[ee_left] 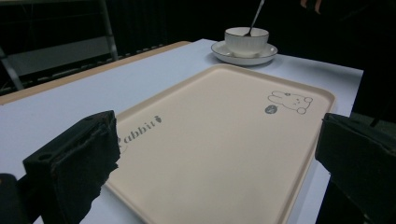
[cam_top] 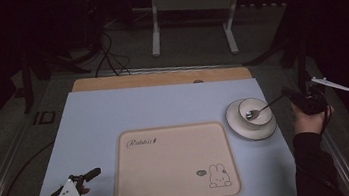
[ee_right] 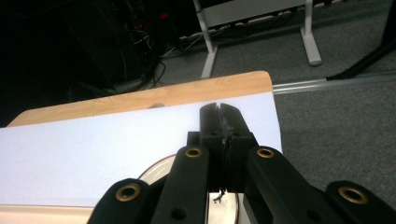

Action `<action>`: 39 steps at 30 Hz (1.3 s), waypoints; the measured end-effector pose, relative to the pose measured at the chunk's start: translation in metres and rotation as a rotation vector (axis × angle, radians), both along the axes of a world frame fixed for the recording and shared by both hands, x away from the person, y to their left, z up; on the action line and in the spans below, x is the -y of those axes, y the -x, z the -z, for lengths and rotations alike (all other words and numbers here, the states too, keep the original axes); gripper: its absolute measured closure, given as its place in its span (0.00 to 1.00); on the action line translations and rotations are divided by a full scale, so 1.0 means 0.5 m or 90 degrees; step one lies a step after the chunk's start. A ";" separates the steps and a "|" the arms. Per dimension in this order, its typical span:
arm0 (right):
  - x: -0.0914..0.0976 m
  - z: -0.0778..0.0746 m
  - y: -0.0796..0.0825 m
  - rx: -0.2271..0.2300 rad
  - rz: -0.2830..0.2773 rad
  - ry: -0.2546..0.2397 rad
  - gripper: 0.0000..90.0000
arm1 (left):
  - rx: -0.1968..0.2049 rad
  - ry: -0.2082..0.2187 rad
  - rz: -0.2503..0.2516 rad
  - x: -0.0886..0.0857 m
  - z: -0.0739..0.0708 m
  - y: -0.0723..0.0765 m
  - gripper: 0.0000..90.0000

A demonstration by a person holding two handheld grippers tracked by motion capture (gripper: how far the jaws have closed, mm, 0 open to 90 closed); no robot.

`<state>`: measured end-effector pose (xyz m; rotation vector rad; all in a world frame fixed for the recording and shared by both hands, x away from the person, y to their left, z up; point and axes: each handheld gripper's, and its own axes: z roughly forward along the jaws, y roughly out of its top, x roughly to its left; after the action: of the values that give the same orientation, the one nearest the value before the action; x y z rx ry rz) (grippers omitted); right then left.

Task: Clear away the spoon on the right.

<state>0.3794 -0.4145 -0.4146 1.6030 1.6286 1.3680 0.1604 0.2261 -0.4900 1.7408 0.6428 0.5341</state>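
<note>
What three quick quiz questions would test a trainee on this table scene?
1. True or false: the right tool is shut on the spoon.
2. What does the cup stand on? A) the tray B) a saucer C) the bare mat
3. Fill in: the left tool's jaws stand ____.

Key: 1 true. 2 B, the saucer, beside the rabbit tray. 3 open.
</note>
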 end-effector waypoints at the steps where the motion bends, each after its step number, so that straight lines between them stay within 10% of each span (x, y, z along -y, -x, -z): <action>1: -0.001 -0.004 0.000 0.002 -0.001 0.006 0.99 | 0.000 0.000 0.000 0.000 0.000 0.000 0.00; 39: -0.034 -0.143 0.015 0.037 -0.118 0.175 0.99 | -0.002 -0.001 0.002 0.001 0.000 0.000 0.00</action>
<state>0.3719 -0.3973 -0.3432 1.2696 1.8750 1.2030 0.1601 0.2258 -0.4901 1.7443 0.6422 0.5296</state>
